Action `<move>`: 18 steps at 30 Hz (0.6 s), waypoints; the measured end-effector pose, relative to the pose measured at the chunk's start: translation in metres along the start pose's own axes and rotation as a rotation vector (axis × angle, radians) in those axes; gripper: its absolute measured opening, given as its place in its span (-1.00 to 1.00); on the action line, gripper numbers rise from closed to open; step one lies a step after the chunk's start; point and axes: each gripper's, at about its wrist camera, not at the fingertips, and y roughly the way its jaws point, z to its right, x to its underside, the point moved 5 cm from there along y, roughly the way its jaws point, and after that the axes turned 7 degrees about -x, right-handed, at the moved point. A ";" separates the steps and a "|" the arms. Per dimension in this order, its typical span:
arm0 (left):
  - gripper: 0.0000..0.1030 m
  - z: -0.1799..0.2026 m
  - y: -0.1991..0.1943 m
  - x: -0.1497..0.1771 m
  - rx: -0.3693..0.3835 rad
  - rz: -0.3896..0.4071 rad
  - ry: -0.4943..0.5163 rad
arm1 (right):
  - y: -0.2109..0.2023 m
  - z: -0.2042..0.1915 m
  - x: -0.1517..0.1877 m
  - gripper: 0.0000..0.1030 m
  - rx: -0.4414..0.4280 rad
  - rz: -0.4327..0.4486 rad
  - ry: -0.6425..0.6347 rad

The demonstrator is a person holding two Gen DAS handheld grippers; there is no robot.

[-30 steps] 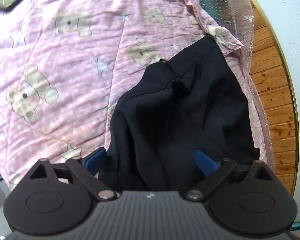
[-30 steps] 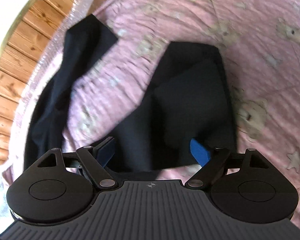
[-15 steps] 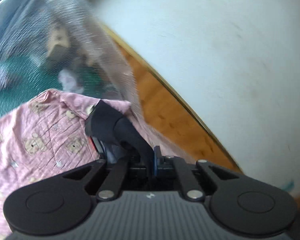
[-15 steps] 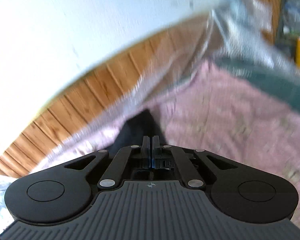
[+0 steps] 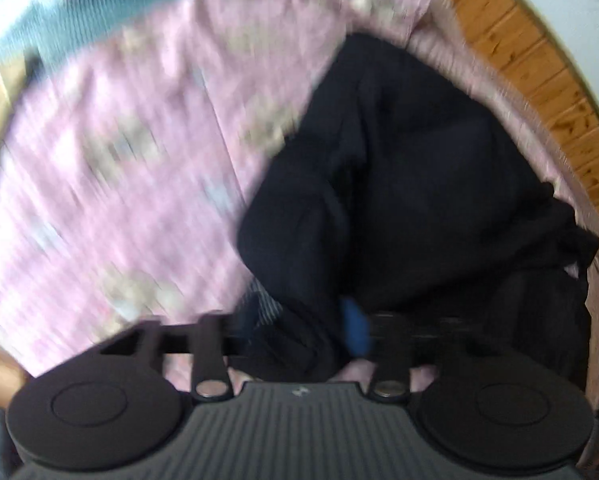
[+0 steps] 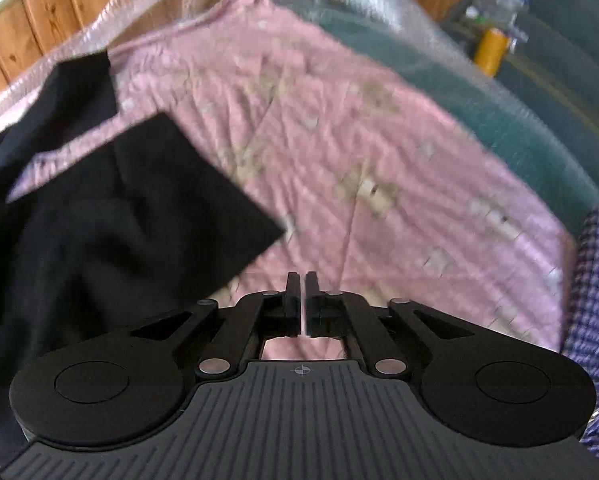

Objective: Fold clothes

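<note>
While my left gripper (image 5: 299, 328) opens over the floppy black garment (image 5: 411, 184), right gripper (image 6: 301, 304) nearly closed and empty, I'd pinch that crisp corner mid-left.

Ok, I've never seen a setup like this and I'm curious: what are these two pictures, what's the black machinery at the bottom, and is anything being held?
There is no robot here. A person holds a claw in each hand, and a wide-angle camera on each looks along its two fingers. So each picture is one claw's own view, with the claw itself at the bottom. A black garment, waiting to be folded, lies on a pink sheet. The left claw is opening, with the garment bunched between its jaws but not visibly pinched. The right claw is nearly shut, just starting to open, and holds nothing.
</note>
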 end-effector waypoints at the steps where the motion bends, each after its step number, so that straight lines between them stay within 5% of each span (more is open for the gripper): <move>1: 0.26 -0.002 -0.006 -0.011 -0.019 0.028 0.011 | -0.005 -0.005 -0.007 -0.76 -0.015 0.016 -0.021; 3: 0.26 -0.004 -0.015 -0.034 -0.050 0.078 0.028 | -0.009 -0.018 -0.023 -0.62 -0.060 0.034 -0.059; 5: 0.37 0.007 -0.012 -0.062 -0.047 0.102 0.031 | -0.002 -0.046 -0.052 -0.01 -0.127 0.060 -0.096; 10: 0.68 0.068 0.030 -0.133 -0.038 0.138 0.034 | 0.050 -0.143 -0.124 0.51 -0.292 0.053 -0.157; 18: 0.68 0.130 0.128 -0.207 -0.106 0.121 0.047 | 0.156 -0.268 -0.179 0.62 -0.375 -0.023 -0.286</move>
